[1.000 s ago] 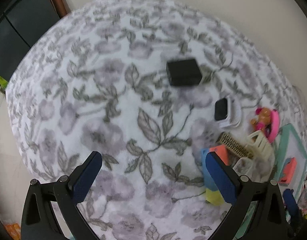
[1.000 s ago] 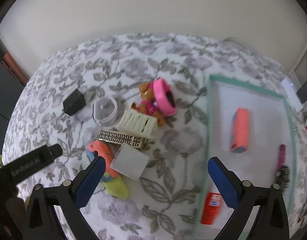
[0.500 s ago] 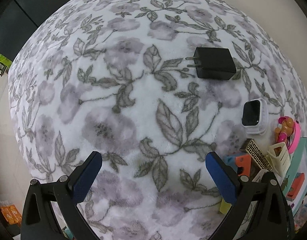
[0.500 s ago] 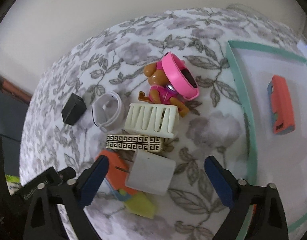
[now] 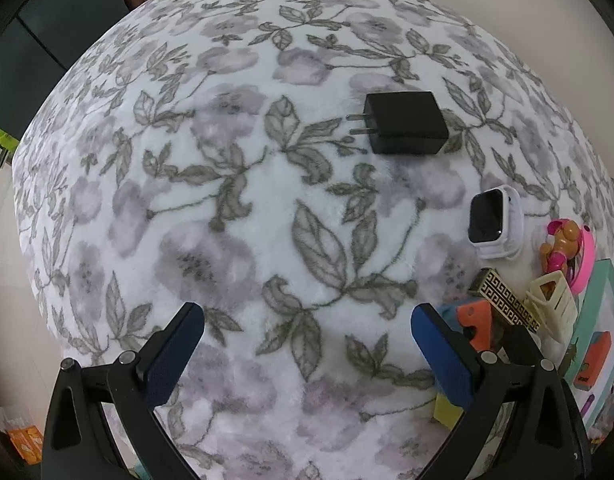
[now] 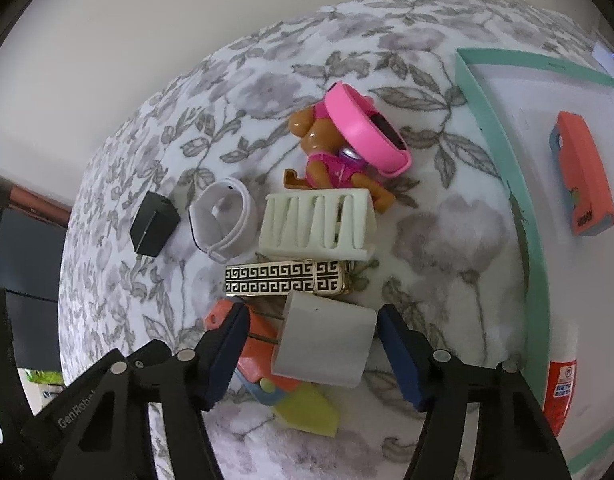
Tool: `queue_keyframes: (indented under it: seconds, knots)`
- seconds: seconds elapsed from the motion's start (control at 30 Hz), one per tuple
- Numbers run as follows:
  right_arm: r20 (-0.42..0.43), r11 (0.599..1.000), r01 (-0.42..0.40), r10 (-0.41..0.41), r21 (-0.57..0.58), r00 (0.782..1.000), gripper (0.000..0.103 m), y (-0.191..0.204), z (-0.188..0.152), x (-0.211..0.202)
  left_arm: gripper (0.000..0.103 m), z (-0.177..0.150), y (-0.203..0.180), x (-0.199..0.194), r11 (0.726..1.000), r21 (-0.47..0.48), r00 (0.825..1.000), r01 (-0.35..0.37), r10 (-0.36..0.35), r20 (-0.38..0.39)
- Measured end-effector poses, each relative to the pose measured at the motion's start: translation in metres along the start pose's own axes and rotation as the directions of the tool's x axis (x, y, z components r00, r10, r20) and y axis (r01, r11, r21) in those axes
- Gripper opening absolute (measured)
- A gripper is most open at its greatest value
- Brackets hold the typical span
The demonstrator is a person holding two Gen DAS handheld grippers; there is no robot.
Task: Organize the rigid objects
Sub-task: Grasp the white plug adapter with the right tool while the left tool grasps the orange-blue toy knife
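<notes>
The right gripper (image 6: pixel 313 344) is closing its fingers around a white plug adapter (image 6: pixel 325 342), a smooth rounded cube with two prongs, lying on the floral blanket (image 6: pixel 447 240) atop an orange toy (image 6: pixel 259 354). The left gripper (image 5: pixel 307 342) hangs spread, empty.

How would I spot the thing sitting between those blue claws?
On the flowered blanket, left of the teal tray, objects lie in a heap. At its near edge, between the closing right gripper, lies a white charger block: plain, boxy, with two metal prongs.
</notes>
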State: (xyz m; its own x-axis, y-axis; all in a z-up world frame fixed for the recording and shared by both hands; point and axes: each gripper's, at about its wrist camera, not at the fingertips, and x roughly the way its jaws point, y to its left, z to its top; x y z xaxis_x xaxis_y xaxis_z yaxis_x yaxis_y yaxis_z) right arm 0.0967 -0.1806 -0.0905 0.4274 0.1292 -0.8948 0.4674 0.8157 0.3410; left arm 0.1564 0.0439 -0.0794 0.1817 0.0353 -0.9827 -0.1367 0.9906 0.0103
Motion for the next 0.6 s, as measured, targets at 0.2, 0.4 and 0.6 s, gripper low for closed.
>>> queue_keyframes:
  seconds: [0.2,0.4,0.6]
  knots:
    - [-0.006,0.998,-0.037,0.038,0.043,0.999,0.068,-0.006,0.0,0.002,0.103,0.002,0.002,0.001,1.0,-0.009,1.0,0.013,-0.013,-0.018]
    - [-0.01,0.996,-0.067,0.068,0.06,0.998,0.064,-0.009,-0.003,0.002,0.103,-0.005,0.001,0.002,1.0,0.004,1.0,0.001,-0.001,-0.012]
    - [-0.019,0.993,-0.088,0.089,0.078,0.996,0.064,-0.015,-0.006,-0.002,0.103,-0.004,-0.001,0.006,1.0,0.004,0.999,0.028,-0.027,-0.031]
